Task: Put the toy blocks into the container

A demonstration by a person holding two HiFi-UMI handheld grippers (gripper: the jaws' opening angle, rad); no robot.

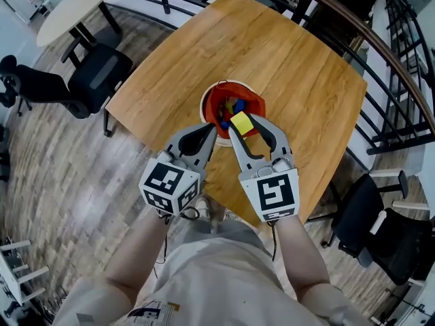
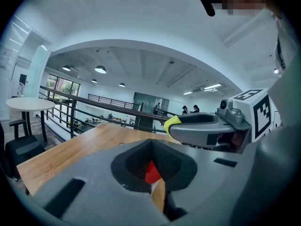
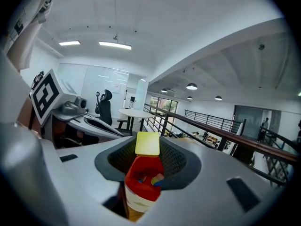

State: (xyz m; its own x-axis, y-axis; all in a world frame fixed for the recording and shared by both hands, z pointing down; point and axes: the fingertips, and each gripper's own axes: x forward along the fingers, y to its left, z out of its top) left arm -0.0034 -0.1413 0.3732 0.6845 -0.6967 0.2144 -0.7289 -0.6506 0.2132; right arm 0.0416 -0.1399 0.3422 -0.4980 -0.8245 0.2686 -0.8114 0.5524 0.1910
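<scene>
A red container (image 1: 213, 107) with a white rim stands on the wooden table (image 1: 285, 53), with several coloured blocks (image 1: 237, 106) inside. My right gripper (image 1: 241, 123) is shut on a yellow block (image 1: 241, 122) and holds it just above the container's near edge. In the right gripper view the yellow block (image 3: 147, 143) sits between the jaw tips, directly over the red container (image 3: 140, 185). My left gripper (image 1: 209, 133) is shut with nothing in it, beside the container's near-left rim. Only a sliver of the container (image 2: 151, 172) shows past its jaws in the left gripper view.
The table's near edge lies just under both grippers. A black office chair (image 1: 95, 77) stands at the left and another (image 1: 377, 216) at the right. A round white table (image 1: 71, 2) is at the far left, and a railing (image 1: 401, 66) runs behind the table.
</scene>
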